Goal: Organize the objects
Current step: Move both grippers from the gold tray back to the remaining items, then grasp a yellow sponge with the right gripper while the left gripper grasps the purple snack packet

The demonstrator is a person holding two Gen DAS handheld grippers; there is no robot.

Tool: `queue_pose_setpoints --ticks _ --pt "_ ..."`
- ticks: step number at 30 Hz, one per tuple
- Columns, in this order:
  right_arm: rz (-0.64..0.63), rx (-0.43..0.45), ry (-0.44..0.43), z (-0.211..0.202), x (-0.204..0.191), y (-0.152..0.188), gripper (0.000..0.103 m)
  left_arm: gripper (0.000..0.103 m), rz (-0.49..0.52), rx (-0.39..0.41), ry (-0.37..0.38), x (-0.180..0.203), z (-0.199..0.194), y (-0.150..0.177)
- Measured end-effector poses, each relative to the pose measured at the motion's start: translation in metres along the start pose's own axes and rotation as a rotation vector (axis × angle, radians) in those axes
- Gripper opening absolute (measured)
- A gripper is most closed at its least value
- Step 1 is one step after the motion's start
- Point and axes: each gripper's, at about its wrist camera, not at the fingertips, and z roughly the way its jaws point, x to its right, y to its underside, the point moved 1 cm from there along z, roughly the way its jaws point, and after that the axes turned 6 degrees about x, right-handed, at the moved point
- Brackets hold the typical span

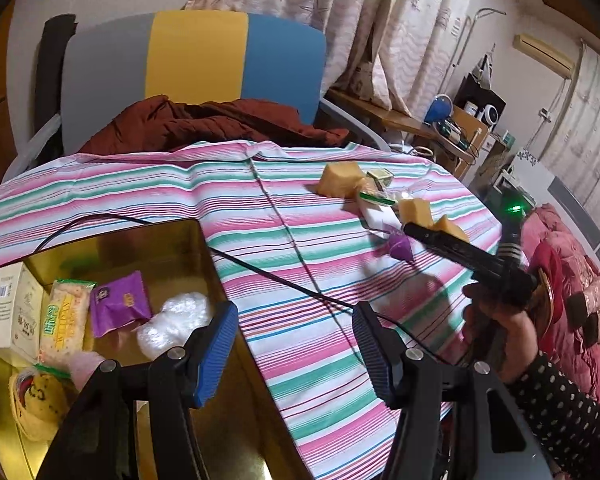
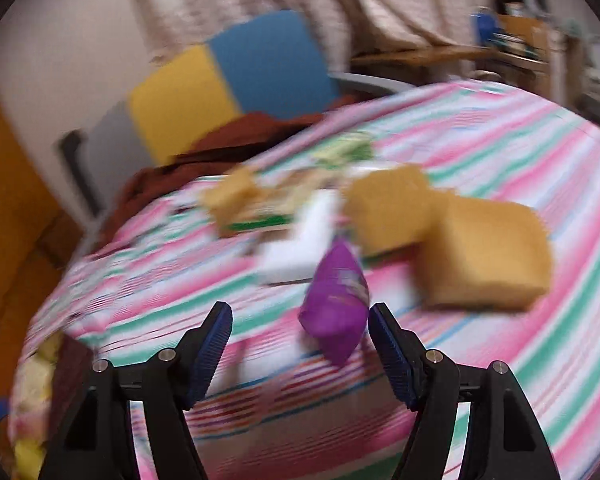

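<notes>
My left gripper (image 1: pixel 296 344) stands open and holds nothing. It hovers over the striped tablecloth, just right of an open gold tin (image 1: pixel 204 236). Inside the tin lie a white box (image 1: pixel 14 312), a cracker packet (image 1: pixel 64 320), a purple packet (image 1: pixel 120 304) and a clear plastic wrap (image 1: pixel 176 320). My right gripper (image 2: pixel 300 320) is open. A second purple packet (image 2: pixel 336 304) lies on the cloth between its jaws, close to the right finger (image 2: pixel 388 344); the pads do not press it. Behind that packet sit yellow sponge cakes (image 2: pixel 488 256) and a white box (image 2: pixel 304 244). The right wrist view is blurred.
A black cable (image 1: pixel 268 272) runs across the cloth past the tin. A hand in a dotted sleeve (image 1: pixel 560 404) holds the right gripper (image 1: pixel 414 232) at the table's right edge. A chair with a brown jacket (image 1: pixel 204 120) stands behind the table, and a pink bed (image 1: pixel 580 280) lies to the right.
</notes>
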Motion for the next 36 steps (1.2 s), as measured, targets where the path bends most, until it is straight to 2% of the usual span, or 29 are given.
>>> queue_pose_setpoints --ticks 1,3,4,6,7,8,9,11,13,16,18,19,20,27,30,36 --pt "-0.017 0.015 -0.022 -0.006 -0.005 0.000 0.072 0.060 0.004 -0.002 0.001 0.002 0.002 0.000" --pt "-0.059 0.074 0.000 -0.025 -0.005 -0.006 0.072 0.060 0.010 -0.007 0.003 0.005 0.004 -0.001" --pt "-0.069 0.111 0.038 -0.033 -0.001 -0.010 0.075 0.060 0.010 -0.009 0.004 0.006 0.005 -0.001" --pt "-0.075 0.184 0.174 -0.047 0.019 -0.022 0.085 0.060 0.005 -0.011 0.007 0.008 0.009 -0.002" --pt "-0.073 0.191 0.220 -0.050 0.024 -0.025 0.093 0.060 0.004 -0.014 0.009 0.009 0.010 -0.003" --pt "-0.060 0.192 0.285 -0.050 0.037 -0.030 0.096 0.060 0.003 -0.019 0.012 0.010 0.013 -0.004" --pt "-0.043 0.181 0.312 -0.048 0.048 -0.035 0.096 0.060 0.003 -0.022 0.015 0.012 0.015 -0.005" --pt "-0.013 0.107 0.344 -0.032 0.066 -0.040 0.096 0.060 0.007 -0.027 0.020 0.017 0.018 -0.007" --pt "-0.003 0.059 0.371 -0.019 0.076 -0.040 0.096 0.060 0.018 -0.033 0.023 0.024 0.023 -0.011" --pt "0.001 0.036 0.382 -0.004 0.081 -0.037 0.095 0.060 0.038 -0.046 0.030 0.032 0.031 -0.015" --pt "-0.005 0.016 0.419 0.006 0.081 -0.033 0.088 0.060 0.048 -0.056 0.034 0.036 0.037 -0.017" --pt "0.009 0.009 0.414 0.010 0.084 -0.032 0.077 0.060 0.055 -0.063 0.038 0.040 0.041 -0.019" --pt "0.042 0.007 0.401 0.010 0.088 -0.029 0.075 0.060 0.060 -0.067 0.039 0.042 0.043 -0.020" --pt "0.045 0.111 0.404 -0.009 0.076 -0.019 0.071 0.061 0.101 -0.123 0.070 0.077 0.090 -0.033" --pt "0.007 0.158 0.428 -0.011 0.069 -0.018 0.071 0.071 0.133 -0.131 0.072 0.095 0.114 -0.040" --pt "-0.006 0.244 0.508 -0.024 0.063 -0.016 0.072 0.075 0.201 -0.167 0.090 0.128 0.163 -0.050"
